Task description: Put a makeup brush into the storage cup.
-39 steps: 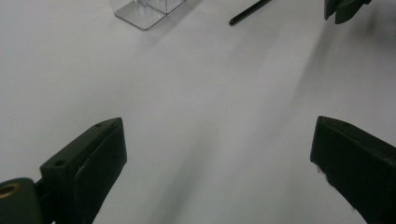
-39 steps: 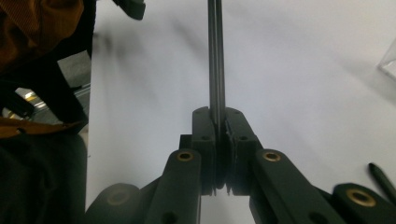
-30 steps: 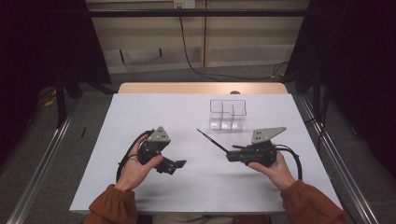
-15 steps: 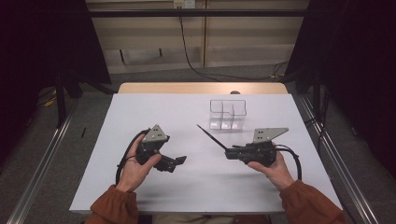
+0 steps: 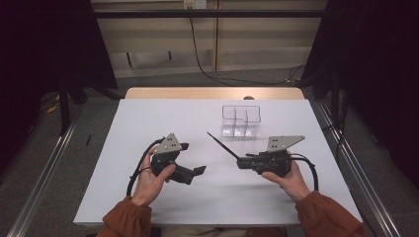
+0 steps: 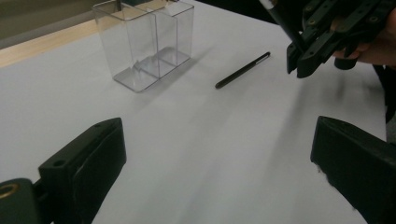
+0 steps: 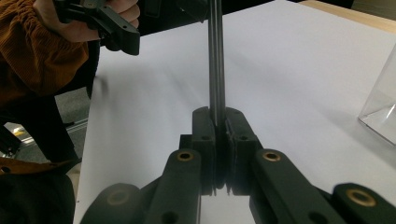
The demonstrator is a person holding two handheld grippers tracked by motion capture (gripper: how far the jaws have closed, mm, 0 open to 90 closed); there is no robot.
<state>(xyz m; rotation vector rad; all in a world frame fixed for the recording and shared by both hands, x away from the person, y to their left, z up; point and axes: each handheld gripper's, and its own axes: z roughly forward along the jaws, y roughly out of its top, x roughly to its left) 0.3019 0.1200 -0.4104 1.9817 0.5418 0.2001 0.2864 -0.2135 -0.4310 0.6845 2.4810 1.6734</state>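
- The right gripper [image 5: 240, 162] has its jaws closed on a thin black pen [image 5: 222, 145]; the pen points toward 10 o'clock, above the table [image 5: 148, 123].
- The left gripper [image 5: 200, 170] holds its jaws wide apart with nothing between them.
- The clear organizer [image 5: 241, 120] stands at 12 o'clock from the pen, near it.
- The step seems to be carrying; next, the pen probably must tilt upright over a compartment.

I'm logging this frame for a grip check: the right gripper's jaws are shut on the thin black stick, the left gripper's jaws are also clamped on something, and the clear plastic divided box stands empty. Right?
Not quite. The left gripper holds nothing: the left gripper view shows its jaws wide apart over bare white table. The right gripper is shut on the thin black stick, and the clear plastic divided box looks empty.
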